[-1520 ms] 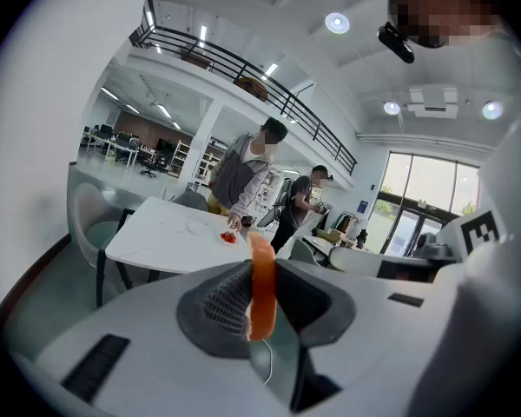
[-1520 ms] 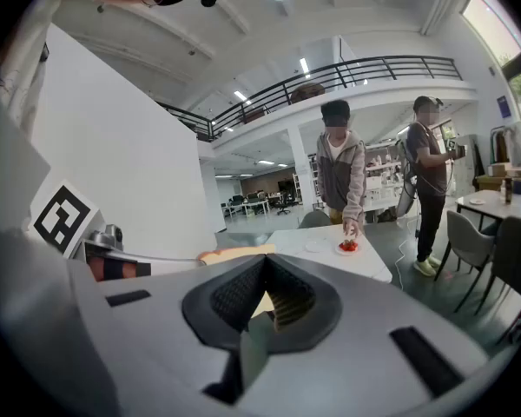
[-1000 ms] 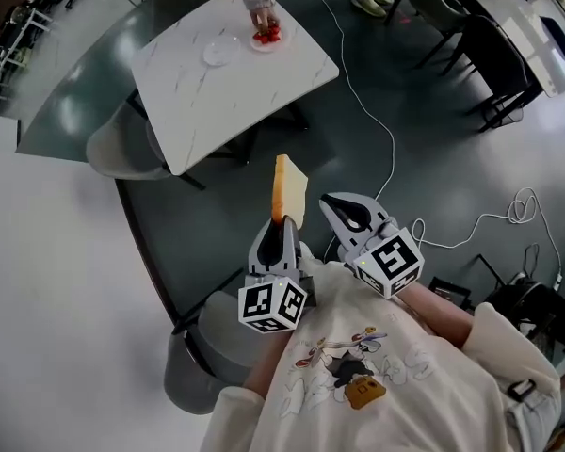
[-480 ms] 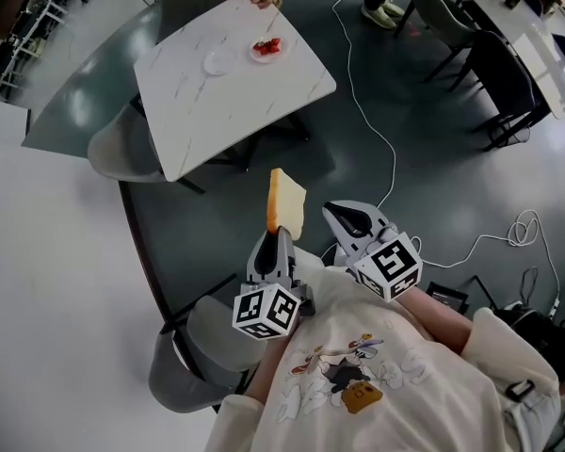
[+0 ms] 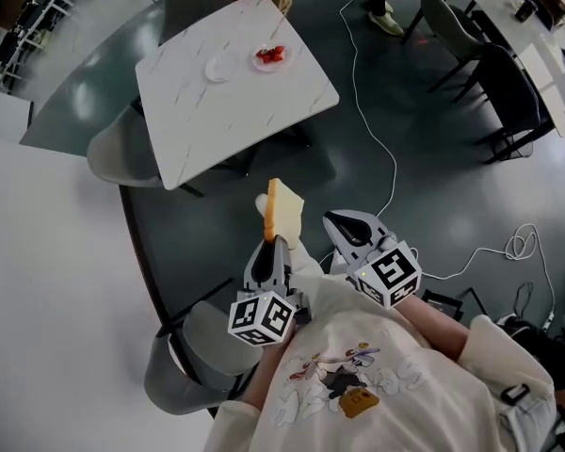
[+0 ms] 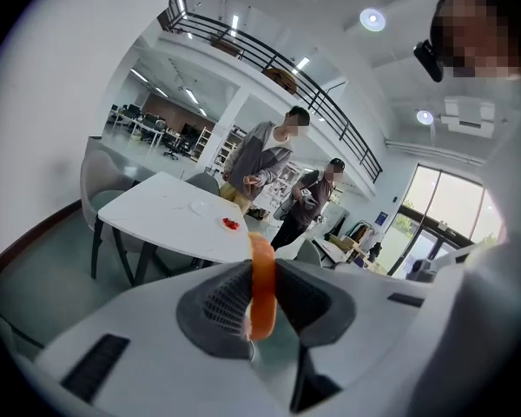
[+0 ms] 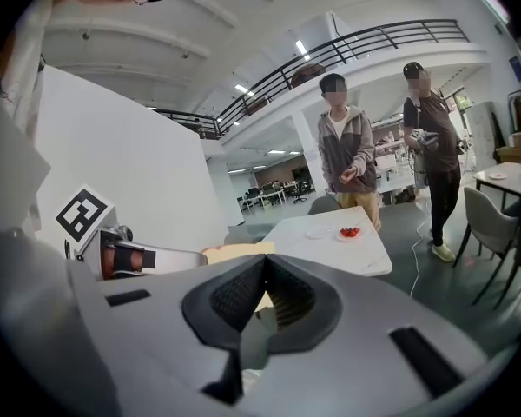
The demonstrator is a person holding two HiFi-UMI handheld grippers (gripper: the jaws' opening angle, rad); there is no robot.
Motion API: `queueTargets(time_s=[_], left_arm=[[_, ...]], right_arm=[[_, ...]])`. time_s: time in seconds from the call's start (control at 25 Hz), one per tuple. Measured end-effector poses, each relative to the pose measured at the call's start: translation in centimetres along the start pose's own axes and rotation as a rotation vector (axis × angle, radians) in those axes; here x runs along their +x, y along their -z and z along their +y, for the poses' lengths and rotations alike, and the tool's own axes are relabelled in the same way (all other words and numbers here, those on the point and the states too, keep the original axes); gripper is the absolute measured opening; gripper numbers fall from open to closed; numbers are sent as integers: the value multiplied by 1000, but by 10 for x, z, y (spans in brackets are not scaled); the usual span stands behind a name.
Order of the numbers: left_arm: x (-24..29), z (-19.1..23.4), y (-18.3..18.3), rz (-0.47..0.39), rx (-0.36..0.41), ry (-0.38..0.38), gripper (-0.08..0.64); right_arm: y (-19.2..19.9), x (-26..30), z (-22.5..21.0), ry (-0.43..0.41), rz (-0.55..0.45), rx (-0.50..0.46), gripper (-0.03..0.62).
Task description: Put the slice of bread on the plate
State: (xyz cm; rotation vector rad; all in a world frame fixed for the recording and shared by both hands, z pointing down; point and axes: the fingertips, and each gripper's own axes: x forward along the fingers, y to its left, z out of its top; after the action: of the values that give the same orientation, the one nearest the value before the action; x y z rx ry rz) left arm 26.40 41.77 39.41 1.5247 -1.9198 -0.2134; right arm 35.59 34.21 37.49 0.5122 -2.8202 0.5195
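The left tool [image 6: 260, 295] is clamped on the slice of bread [image 6: 260, 252], and from this tool's own view only the slice's thin orange-brown crust edge is seen, upright between the ribbed dark pads. The slice's pale, flat crumb face is shown by the head view instead, where it is seen standing on edge above the tool's tip, in the air and well apart from the surface [image 5: 200, 111]. The right tool [image 5: 344, 226] is held just beside the left one, its jaws drawn together into a narrow V with nothing between them (the bread is caught only at the left edge of its view). Both tools are held close before the chest in cream sleeves and are pointed slightly downward toward the surface, with their marker cubes [image 5: 262, 318] turned up to the head camera. The surface is a white, faintly veined square slab with rounded corners, set on a dark glossy floor. On it lies a small round empty plate [image 5: 218, 67], and just beside that a second plate [image 5: 270, 56] carrying red pieces. A grey shell chair [image 5: 121, 153] is tucked at its near side, and a white cable [image 5: 375, 125] is trailed across the floor.
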Motion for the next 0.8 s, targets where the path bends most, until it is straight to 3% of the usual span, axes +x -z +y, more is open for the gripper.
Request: queueTargets(time_s=[0.36,0.8], left_arm=[[59,42,-41,28,-23,27,91],[138,113,-150,37,-24,93,91]], right_arm=[[-19,71,-27,55,16,14,-5],[-79,203,-37,121,14,28,-5]])
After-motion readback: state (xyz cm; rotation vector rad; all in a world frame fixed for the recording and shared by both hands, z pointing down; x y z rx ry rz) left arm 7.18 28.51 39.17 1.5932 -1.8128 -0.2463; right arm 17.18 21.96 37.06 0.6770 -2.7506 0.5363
